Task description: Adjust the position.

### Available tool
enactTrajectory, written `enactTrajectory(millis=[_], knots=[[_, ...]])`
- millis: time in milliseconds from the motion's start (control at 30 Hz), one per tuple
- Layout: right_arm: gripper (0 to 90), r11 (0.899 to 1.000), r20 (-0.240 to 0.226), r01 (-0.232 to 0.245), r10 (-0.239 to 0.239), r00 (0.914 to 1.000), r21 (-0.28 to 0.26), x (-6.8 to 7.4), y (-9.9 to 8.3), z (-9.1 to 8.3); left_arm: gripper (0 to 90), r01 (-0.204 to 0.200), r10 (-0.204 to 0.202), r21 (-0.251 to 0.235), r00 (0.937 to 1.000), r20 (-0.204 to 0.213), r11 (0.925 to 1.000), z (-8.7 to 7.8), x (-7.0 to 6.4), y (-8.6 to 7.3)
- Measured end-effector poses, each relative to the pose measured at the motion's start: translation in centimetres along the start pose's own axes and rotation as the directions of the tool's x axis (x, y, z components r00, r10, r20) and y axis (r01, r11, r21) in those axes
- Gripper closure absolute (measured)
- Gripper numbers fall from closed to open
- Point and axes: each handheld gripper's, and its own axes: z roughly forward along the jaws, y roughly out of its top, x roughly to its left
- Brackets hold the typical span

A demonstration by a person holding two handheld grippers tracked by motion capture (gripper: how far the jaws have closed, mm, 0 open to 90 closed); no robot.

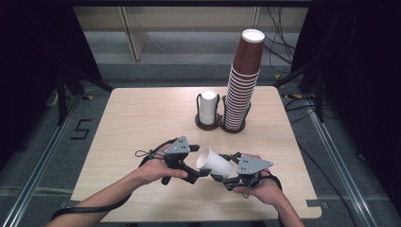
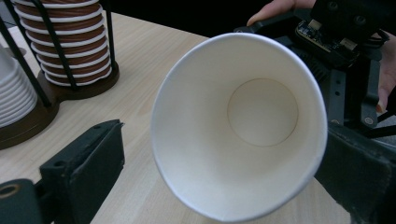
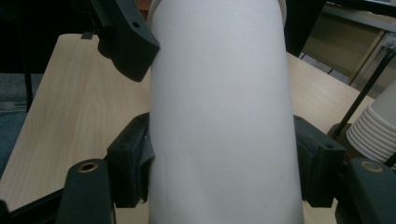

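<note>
Right tongs clamp the white cup; left tongs gape around its rim, above bare table.

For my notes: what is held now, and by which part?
The right gripper holds a white paper cup by its lower body; the left gripper stands open at its rim.

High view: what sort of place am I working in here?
Probably a lab recording bay, not a cafe: a bare light wooden table on a grey floor with metal floor rails, loose black cables and dark curtains.
</note>
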Motion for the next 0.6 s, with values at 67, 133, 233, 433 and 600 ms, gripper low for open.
enactTrajectory(millis=[67,133,233,433,600], knots=[[32.9,1.000,-0.004,0.005,-0.005,1.0000,0.005,-0.05,-0.02,-0.03,5.7,-0.009,0.009,0.005,0.9999,0.009,0.9999,0.21,0.00,0.21],[32.9,1.000,-0.006,0.006,-0.006,1.0000,0.003,-0.06,-0.03,0.01,5.7,-0.011,0.011,0.005,0.9999,0.013,0.9999,0.36,-0.02,0.40],[33.0,1.000,-0.006,0.009,-0.009,0.9999,-0.003,-0.01,0.05,0.10,5.9,-0.010,0.010,-0.001,0.9994,0.034,0.9999,0.61,0.01,0.64],[33.0,1.000,-0.016,0.024,-0.024,0.9996,-0.002,0.04,0.11,0.20,8.8,-0.006,0.006,0.014,0.9981,0.062,0.9999,0.98,-0.11,0.46],[33.0,1.000,-0.027,0.024,-0.024,0.9994,0.004,-0.03,-0.06,0.22,13.2,-0.020,0.020,0.006,0.9966,0.080,0.9998,1.06,0.02,0.26]])
